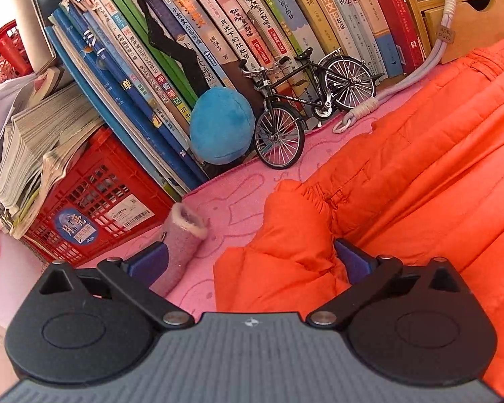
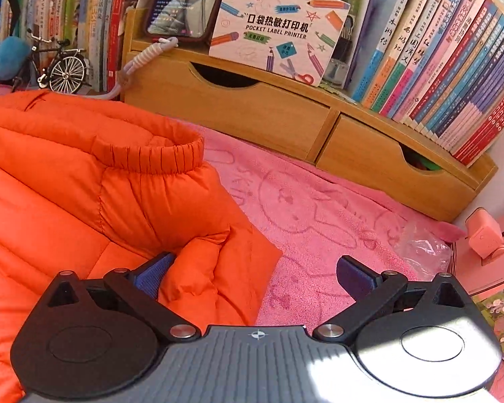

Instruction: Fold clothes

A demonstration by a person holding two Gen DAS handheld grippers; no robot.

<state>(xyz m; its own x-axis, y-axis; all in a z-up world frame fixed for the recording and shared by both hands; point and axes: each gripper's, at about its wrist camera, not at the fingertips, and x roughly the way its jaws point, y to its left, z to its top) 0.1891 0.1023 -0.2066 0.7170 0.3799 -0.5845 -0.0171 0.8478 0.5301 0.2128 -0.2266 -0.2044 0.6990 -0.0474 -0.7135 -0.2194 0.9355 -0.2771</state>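
An orange puffer jacket lies spread on a pink rabbit-print towel. My left gripper stands wide open over the jacket's left edge. A puffy fold of the jacket bulges between the blue pads without being pinched. In the right wrist view the jacket fills the left side, with an elastic cuff lying on top. My right gripper is also wide open. The jacket's corner lies against its left pad, and bare towel is under the right pad.
A purple sock lies beside the left finger. At the back stand a row of books, a blue plush, a toy bicycle and a red crate. A wooden drawer unit, clear plastic wrap and a pink device border the right.
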